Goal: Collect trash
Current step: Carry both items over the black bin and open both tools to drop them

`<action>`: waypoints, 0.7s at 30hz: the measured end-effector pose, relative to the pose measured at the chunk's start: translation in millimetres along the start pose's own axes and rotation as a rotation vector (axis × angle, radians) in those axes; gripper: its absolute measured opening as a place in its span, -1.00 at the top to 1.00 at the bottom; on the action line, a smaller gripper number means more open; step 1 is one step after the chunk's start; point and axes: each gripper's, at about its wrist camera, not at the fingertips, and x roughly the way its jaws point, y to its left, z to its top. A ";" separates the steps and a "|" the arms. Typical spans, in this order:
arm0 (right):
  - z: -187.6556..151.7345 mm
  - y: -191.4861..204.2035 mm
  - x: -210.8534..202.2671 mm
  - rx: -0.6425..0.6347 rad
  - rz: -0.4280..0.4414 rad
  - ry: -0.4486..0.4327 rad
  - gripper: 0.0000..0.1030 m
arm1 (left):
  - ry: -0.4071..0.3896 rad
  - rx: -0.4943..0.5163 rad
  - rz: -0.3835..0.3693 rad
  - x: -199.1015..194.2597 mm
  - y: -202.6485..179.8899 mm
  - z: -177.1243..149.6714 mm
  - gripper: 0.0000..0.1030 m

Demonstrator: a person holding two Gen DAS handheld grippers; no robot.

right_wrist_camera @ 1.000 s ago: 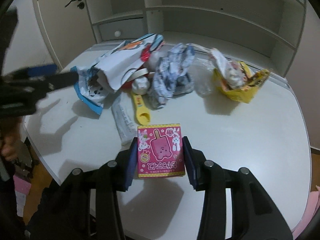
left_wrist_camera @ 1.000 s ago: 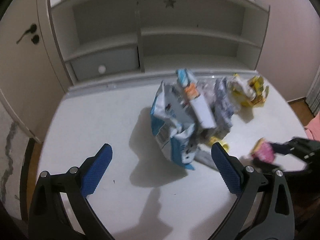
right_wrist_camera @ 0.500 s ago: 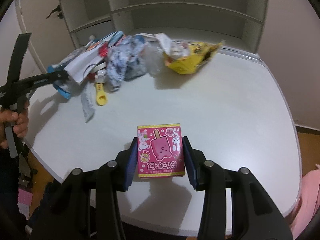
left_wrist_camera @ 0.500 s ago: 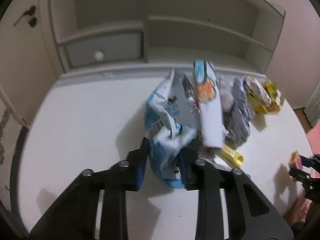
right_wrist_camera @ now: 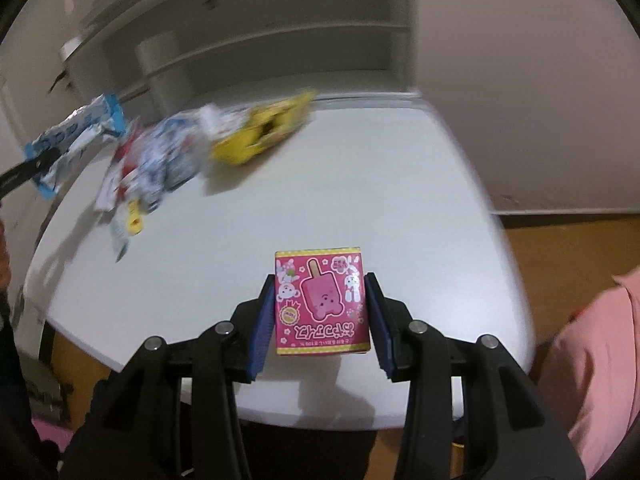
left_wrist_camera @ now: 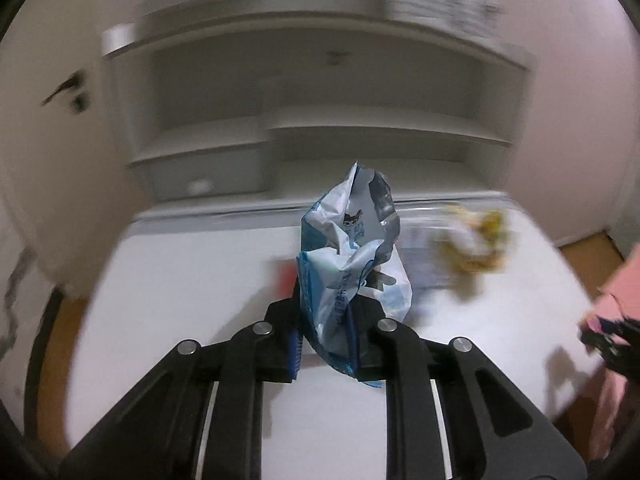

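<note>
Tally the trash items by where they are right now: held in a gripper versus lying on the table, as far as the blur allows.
Held in grippers: 2, the blue-white wrapper and the pink popsicle box.
On the white table, distinguishable: 3, the yellow bag, the crumpled wrapper heap and the yellow scoop.
Total: 5.

The crinkled blue-and-white wrapper looks like glossy plastic film. The pink box is smooth printed cardboard. The white table has a smooth matt top.

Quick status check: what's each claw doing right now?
Left claw: closed on the blue-and-white snack bag.
Right claw: closed on the pink popsicle box.
</note>
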 end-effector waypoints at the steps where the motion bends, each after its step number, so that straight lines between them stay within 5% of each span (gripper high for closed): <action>1: -2.1 -14.8 -5.8 0.030 -0.019 -0.009 0.17 | -0.002 0.023 -0.036 -0.4 -17.8 0.7 0.67; 7: -39.8 -113.3 -44.5 0.227 -0.148 -0.040 0.17 | 0.025 0.225 -0.331 4.8 -178.4 -12.8 0.67; 14: -107.7 -219.8 -63.4 0.438 -0.289 -0.005 0.17 | 0.113 0.401 -0.577 10.6 -333.4 -61.3 0.68; 21: -172.8 -296.6 -52.9 0.592 -0.328 0.085 0.17 | 0.226 0.552 -0.662 28.3 -430.6 -122.9 0.67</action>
